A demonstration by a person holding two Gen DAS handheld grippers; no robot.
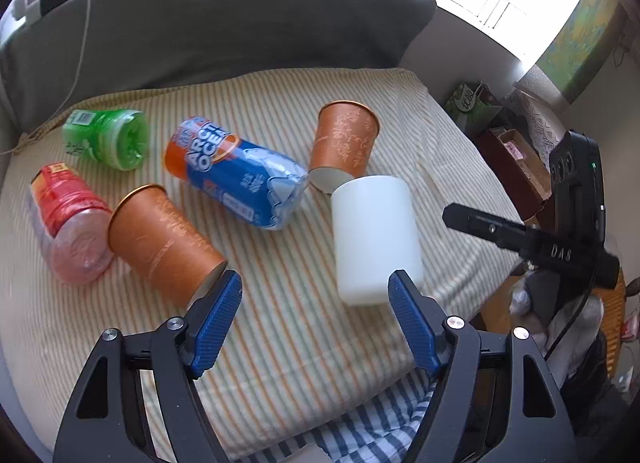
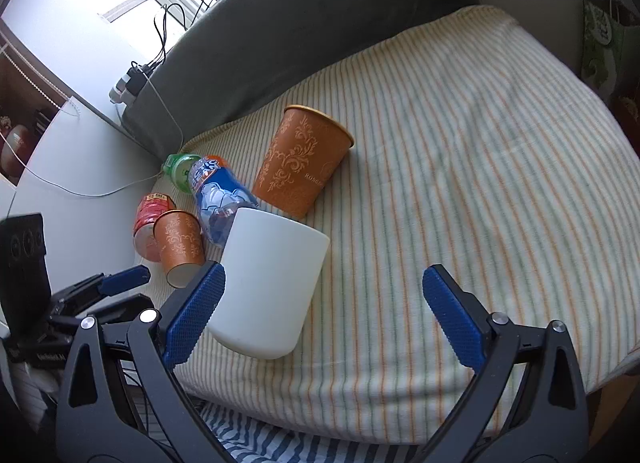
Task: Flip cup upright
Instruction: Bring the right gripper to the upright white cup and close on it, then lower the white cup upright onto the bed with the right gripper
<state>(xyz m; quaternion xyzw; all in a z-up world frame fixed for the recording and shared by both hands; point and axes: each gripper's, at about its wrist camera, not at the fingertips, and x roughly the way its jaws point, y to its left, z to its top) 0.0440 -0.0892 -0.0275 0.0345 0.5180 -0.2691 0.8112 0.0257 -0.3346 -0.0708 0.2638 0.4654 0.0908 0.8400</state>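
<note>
A white cup (image 1: 376,239) stands on the striped bed cover (image 1: 280,323), closed end up; it also shows in the right wrist view (image 2: 268,283). Two orange patterned paper cups lie on their sides: one at the left (image 1: 160,239), one behind the white cup (image 1: 344,143), also seen from the right (image 2: 300,159). My left gripper (image 1: 316,295) is open, just in front of the white cup, its right fingertip by the cup's base. My right gripper (image 2: 324,295) is open, with its left pad (image 2: 196,311) beside the white cup.
A blue bottle (image 1: 240,179), a green bottle (image 1: 108,139) and a red bottle (image 1: 68,219) lie on the cover. A grey headboard cushion (image 1: 200,23) runs behind. The cover's front edge drops to blue checked fabric (image 1: 360,423). Boxes and bags (image 1: 508,151) stand right of the bed.
</note>
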